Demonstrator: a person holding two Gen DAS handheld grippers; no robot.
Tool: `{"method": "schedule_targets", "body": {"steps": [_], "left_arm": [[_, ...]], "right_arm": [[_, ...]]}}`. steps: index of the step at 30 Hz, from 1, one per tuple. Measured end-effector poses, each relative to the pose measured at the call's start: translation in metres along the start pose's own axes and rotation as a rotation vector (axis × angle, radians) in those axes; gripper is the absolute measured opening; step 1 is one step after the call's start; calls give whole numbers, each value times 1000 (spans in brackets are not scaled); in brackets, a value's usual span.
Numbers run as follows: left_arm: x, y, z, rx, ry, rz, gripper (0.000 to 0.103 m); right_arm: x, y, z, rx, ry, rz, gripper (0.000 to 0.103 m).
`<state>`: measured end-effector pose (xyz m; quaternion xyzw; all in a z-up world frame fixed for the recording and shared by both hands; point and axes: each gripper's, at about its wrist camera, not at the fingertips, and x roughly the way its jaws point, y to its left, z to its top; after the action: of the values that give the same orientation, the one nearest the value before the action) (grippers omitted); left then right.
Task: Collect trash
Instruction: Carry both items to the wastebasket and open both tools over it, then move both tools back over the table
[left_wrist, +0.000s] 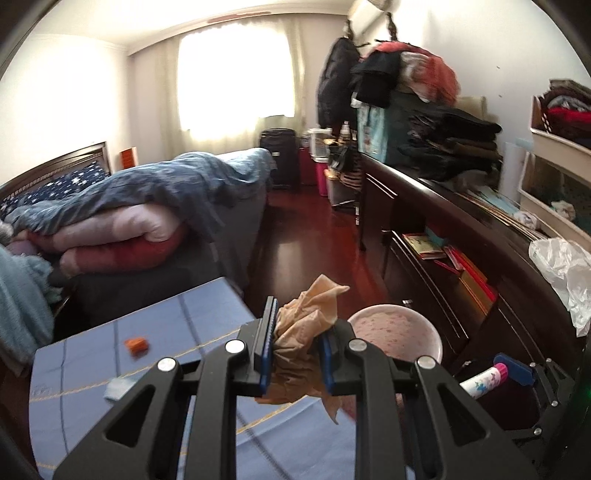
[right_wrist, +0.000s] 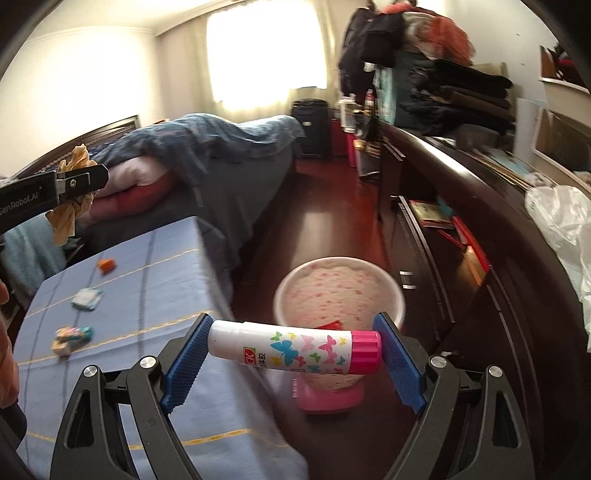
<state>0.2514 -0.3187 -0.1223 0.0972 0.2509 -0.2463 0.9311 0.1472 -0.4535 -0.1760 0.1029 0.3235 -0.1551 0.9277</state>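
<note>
Hiding the bin (right_wrist: 339, 291) front, glue stick (right_wrist: 295, 349) crosswise.

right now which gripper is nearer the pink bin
Right. The right gripper, holding the glue stick, hangs just over the pink bin; the left gripper sits off beside it.

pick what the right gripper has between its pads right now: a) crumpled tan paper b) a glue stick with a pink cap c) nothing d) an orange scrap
b: in the right wrist view the right gripper clamps the glue stick end to end, pink cap against one pad, above the pink bin; the crumpled tan paper sits in the left gripper.
</note>
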Motion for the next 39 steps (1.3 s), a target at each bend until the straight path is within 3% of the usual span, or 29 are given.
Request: {"method": "schedule_targets", "body": {"steps": [14, 23, 26, 28, 34, 39], "left_arm": [[97, -63, 12, 76, 60, -169, 23], [161, -98, 15, 96, 113, -274, 24], [177, -106, 18, 108, 125, -309, 38], [184, -109, 19, 106, 118, -334, 58], [187, -97, 26, 73, 89, -315, 74], [174, -71, 31, 29, 67, -274, 77]], "right_arm": [[60, -62, 10, 92, 39, -180, 87], [110, -80, 12, 112, 59, -219, 87], [129, -80, 12, 96, 57, -231, 87], [140, -79, 13, 87, 52, -236, 87], [151, -78, 14, 59, 24, -262, 94], [139, -75, 19, 72, 3, -238, 96]]}}
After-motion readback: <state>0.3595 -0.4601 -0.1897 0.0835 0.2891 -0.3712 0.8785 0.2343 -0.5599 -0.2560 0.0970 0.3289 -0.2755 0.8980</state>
